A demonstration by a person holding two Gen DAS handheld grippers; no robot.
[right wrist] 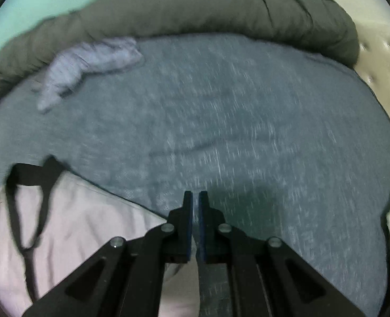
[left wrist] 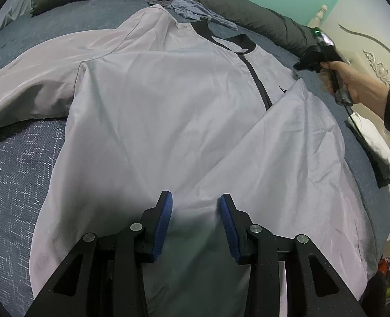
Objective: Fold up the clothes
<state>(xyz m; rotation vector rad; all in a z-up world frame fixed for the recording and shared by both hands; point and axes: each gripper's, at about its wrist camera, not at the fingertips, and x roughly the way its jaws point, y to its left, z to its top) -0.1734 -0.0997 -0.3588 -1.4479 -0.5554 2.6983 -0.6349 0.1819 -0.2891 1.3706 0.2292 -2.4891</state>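
Jacket spread on the bed. Left gripper apart over the hem; right gripper nearly together — on what, unclear. Fold best kept taut — edges parallel to the zip.

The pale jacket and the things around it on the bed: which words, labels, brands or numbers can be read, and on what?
No readable text in either view.
Pale jacket: a small dark chest mark beside the zipper, a shape only, no letters.
Collar tag: too small to read.
Right gripper: a green light, no number.
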